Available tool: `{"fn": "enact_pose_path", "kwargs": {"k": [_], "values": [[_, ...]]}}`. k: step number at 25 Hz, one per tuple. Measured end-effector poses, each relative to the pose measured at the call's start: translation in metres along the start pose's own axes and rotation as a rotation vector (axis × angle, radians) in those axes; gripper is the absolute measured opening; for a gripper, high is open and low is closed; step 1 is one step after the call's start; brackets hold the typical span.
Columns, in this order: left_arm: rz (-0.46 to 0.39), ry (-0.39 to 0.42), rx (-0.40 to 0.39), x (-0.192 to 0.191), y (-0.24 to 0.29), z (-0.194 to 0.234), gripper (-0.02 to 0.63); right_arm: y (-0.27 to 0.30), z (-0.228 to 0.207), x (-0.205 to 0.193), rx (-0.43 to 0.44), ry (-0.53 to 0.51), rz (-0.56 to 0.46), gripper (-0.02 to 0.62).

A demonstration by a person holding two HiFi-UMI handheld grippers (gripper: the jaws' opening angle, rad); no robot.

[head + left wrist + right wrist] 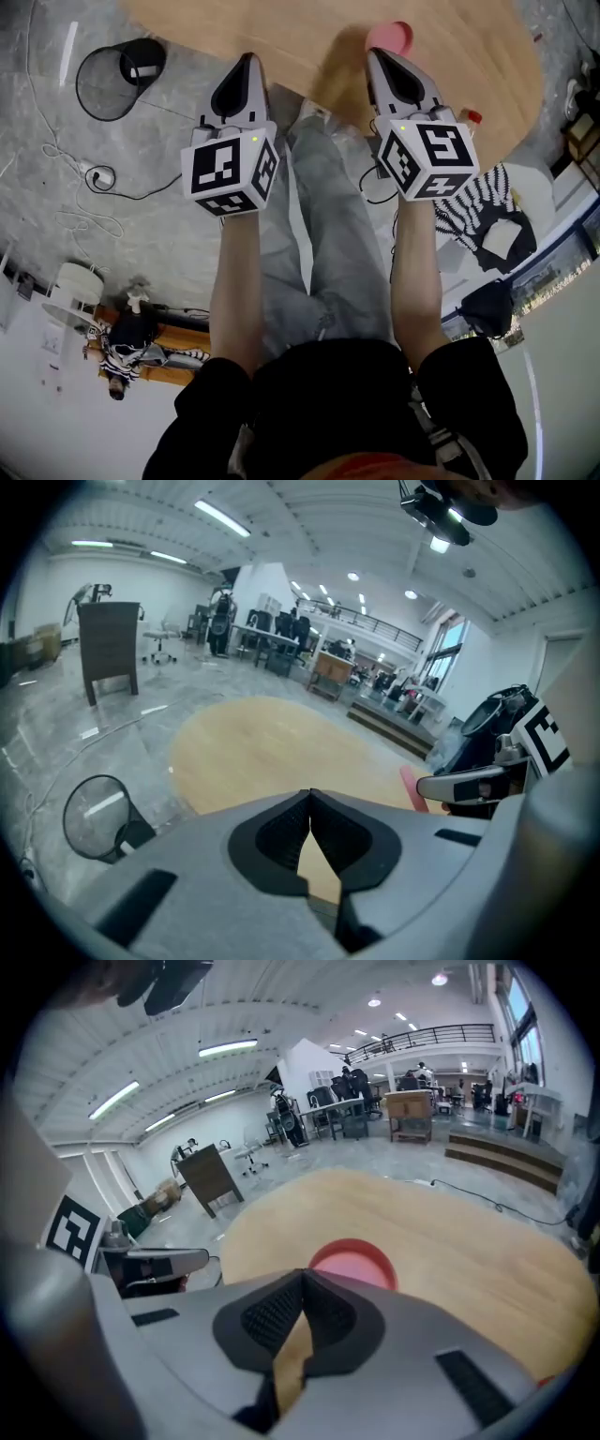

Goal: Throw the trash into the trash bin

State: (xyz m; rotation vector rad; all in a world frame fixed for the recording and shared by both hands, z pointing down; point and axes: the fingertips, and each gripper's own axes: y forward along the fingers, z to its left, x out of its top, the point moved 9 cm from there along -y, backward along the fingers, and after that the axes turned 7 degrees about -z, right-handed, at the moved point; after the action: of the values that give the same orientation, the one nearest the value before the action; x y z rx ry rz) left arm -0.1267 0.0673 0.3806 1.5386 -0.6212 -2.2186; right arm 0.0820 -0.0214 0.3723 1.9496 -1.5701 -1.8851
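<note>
Marbled floor point(159, 239), round mesh bin point(101, 91)

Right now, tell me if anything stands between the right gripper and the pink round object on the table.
Nothing visible does: the pink round object lies on the table just beyond the shut, empty right gripper.

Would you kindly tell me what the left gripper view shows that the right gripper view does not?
Only the left gripper view: the bin on the floor and the right claw. Only the right gripper view: the left claw. Both: the wooden table and the pink dish, just a sliver of it in the left one; each view's own claw is shut and empty.
</note>
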Motion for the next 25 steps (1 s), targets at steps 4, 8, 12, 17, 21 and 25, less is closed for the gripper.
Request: {"fn": "enact_pose_path", "kwargs": {"k": [4, 8, 12, 17, 21, 25], "values": [[-0.044, -0.054, 0.103, 0.004, -0.039, 0.052, 0.008, 0.029, 0.062, 0.011, 0.121, -0.017, 0.012, 0.009], [-0.091, -0.126, 0.227, 0.001, -0.079, 0.104, 0.009, 0.063, 0.127, 0.023, 0.248, -0.063, 0.032, 0.009], [-0.132, -0.197, 0.346, -0.005, -0.122, 0.150, 0.008, 0.092, 0.190, 0.025, 0.343, -0.132, 0.059, 0.009], [-0.180, -0.276, 0.496, -0.013, -0.167, 0.198, 0.009, 0.132, 0.258, 0.024, 0.468, -0.217, 0.104, 0.009], [-0.212, -0.345, 0.605, -0.023, -0.199, 0.245, 0.008, 0.169, 0.318, 0.012, 0.562, -0.270, 0.149, 0.009], [-0.240, -0.401, 0.679, -0.035, -0.222, 0.284, 0.008, 0.207, 0.367, -0.001, 0.631, -0.315, 0.193, 0.009]]}}
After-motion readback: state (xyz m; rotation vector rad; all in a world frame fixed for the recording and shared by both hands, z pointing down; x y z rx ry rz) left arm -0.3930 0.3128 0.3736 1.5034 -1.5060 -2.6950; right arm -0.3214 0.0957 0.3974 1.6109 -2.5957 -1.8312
